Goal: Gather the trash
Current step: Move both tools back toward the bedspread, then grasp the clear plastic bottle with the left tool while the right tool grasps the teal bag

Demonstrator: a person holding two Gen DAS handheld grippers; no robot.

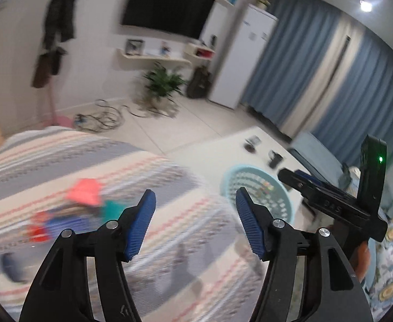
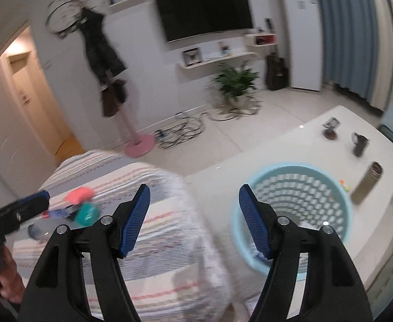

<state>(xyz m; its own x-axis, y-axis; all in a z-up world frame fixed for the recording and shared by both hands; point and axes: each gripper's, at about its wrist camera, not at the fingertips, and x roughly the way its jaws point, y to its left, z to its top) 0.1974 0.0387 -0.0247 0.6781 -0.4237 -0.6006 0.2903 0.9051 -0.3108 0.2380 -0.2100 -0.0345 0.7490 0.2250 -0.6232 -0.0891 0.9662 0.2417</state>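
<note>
Both grippers wide open and empty (left, right), trash ahead-left near the bed's left edge, nearer the left; basket right.

Several scraps of trash are lying together on the striped bedspread: a pink-red piece is sitting farthest back, a teal crumpled piece is resting just in front of it, and a small red-and-blue wrapper is lying beside them (all are too blurred to identify further). A clear, bottle-like item is lying nearest. The pale blue perforated basket is standing upright on the white table, just beside the bed, with some unclear scraps lying at its bottom.
</note>
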